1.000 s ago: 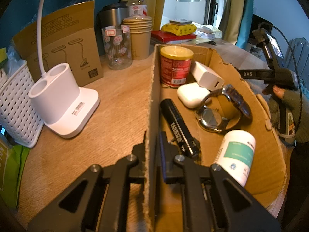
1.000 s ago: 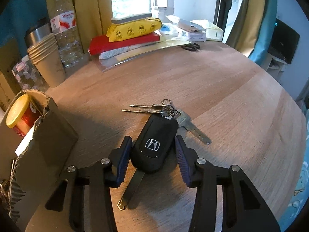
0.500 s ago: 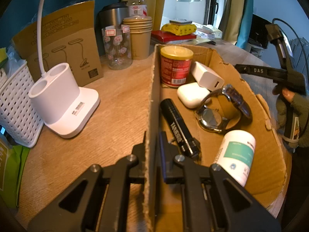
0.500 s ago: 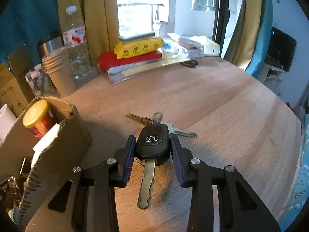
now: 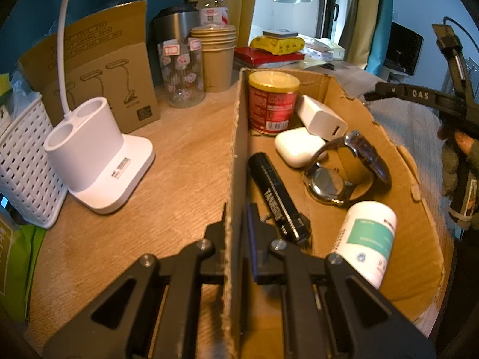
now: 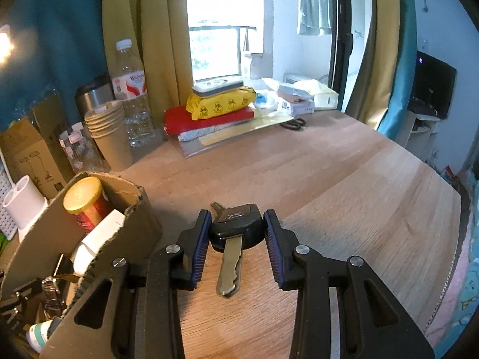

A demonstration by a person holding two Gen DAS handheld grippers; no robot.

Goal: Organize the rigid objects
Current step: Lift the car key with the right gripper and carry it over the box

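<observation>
My right gripper is shut on a black car key fob and holds it above the wooden table, its metal blade pointing toward me. My left gripper is shut on the left wall of the cardboard box. The box holds a red can, a white charger, a white earbud case, a wristwatch, a black tube and a white bottle. The box also shows at the left of the right wrist view.
A white lamp base, a white basket, a cardboard panel, a glass jar, stacked paper cups, a water bottle and a steel mug stand left of and behind the box. Books and scissors lie at the back.
My right gripper closed on the key fob and lifted it off the table, rising and tilting up. The loose keys on its ring came up with it. My left gripper kept still.
</observation>
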